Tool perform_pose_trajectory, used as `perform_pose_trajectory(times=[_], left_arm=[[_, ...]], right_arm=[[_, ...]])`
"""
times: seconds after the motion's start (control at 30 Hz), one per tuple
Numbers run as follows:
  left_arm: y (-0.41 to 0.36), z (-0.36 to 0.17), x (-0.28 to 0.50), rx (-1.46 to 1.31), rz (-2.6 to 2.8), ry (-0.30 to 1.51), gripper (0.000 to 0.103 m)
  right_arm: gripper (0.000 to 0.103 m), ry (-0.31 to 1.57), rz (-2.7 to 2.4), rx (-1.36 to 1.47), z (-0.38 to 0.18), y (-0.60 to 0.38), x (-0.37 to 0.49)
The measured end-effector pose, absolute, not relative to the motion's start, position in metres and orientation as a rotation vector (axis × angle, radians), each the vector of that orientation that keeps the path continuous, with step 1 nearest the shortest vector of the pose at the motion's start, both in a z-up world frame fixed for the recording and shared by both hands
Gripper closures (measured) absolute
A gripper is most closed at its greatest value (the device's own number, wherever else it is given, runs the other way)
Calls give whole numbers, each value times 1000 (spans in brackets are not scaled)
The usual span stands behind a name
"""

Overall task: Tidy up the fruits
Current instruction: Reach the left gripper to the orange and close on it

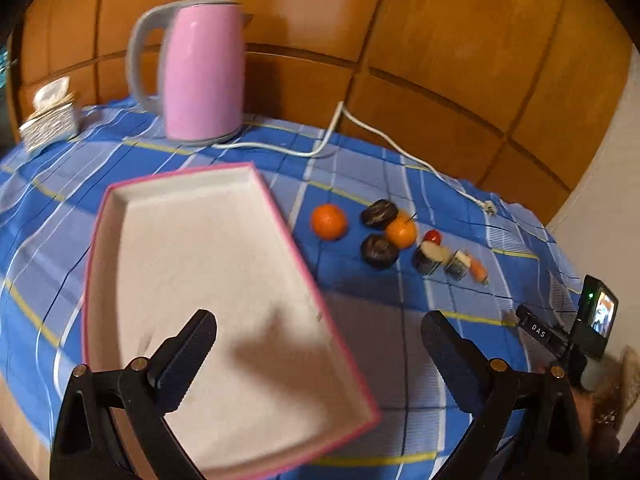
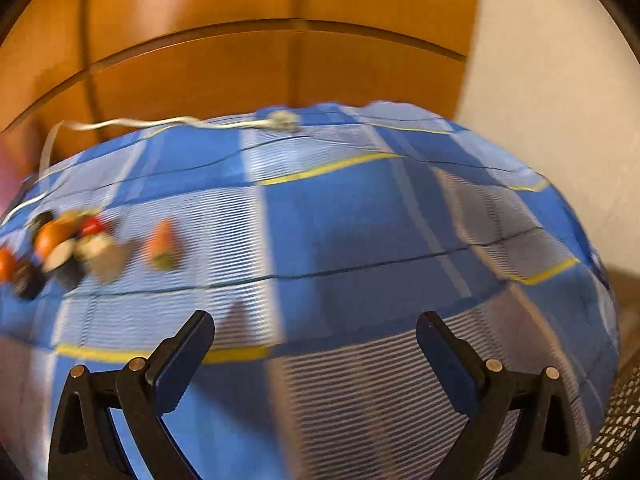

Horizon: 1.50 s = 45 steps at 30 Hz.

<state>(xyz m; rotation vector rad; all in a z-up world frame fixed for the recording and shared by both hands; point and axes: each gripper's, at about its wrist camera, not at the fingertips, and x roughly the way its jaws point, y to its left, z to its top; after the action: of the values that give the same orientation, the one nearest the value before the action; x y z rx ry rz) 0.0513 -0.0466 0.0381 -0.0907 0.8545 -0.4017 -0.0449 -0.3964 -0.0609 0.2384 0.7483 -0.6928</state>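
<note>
A shallow white tray with a pink rim [image 1: 308,276] lies on the blue checked tablecloth. My left gripper [image 1: 318,330] hovers open over the tray's near right edge, holding nothing. To the tray's right lies a cluster of small items: two oranges [image 1: 329,221] [image 1: 400,232], two dark round fruits [image 1: 379,212] [image 1: 379,251], a red cherry tomato [image 1: 432,235], two sushi-like rolls [image 1: 430,257] and a small carrot [image 1: 479,271]. In the right wrist view the same cluster [image 2: 60,248] is blurred at the far left. My right gripper [image 2: 314,330] is open above bare cloth.
A pink electric kettle [image 1: 202,72] stands at the back, its white cord [image 1: 360,136] trailing right to a plug [image 1: 489,208]. A tissue box [image 1: 50,120] sits at the back left. Wooden panelling backs the table. The other gripper's body [image 1: 580,328] shows at the right edge.
</note>
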Motion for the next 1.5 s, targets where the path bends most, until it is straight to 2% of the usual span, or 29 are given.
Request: perform_pose_trajectory(times=[0.2, 0.6, 0.77, 0.87, 0.97, 1.03, 1.07, 1.1, 1.17, 1.37, 1.5], left_arm=[[-68, 37, 76, 0, -424, 872, 0], [-106, 29, 136, 136, -409, 908, 0], [-126, 22, 163, 160, -419, 918, 4], [-140, 10, 184, 179, -437, 966, 23], [-146, -1, 199, 181, -430, 999, 32], [-150, -9, 206, 193, -436, 1023, 44], [-152, -13, 209, 199, -437, 1036, 54], [-153, -18, 211, 208, -430, 1046, 58], [-154, -23, 213, 230, -423, 1038, 63], [-145, -19, 209, 166, -445, 1011, 64], [-126, 5, 185, 73, -478, 943, 64]], right_arm=[[0, 768, -761, 427, -75, -439, -62], [0, 769, -765, 412, -73, -435, -58], [0, 766, -769, 409, -75, -437, -56], [0, 766, -772, 404, -75, -435, -56], [0, 766, -773, 403, -75, -435, -56], [0, 766, -773, 402, -75, -435, -56], [0, 767, -774, 401, -75, -435, -56], [0, 767, -775, 400, -75, -435, -56], [0, 769, -777, 397, -76, -435, -55], [0, 770, -780, 391, -76, -435, -55], [0, 769, -781, 389, -76, -434, -55]])
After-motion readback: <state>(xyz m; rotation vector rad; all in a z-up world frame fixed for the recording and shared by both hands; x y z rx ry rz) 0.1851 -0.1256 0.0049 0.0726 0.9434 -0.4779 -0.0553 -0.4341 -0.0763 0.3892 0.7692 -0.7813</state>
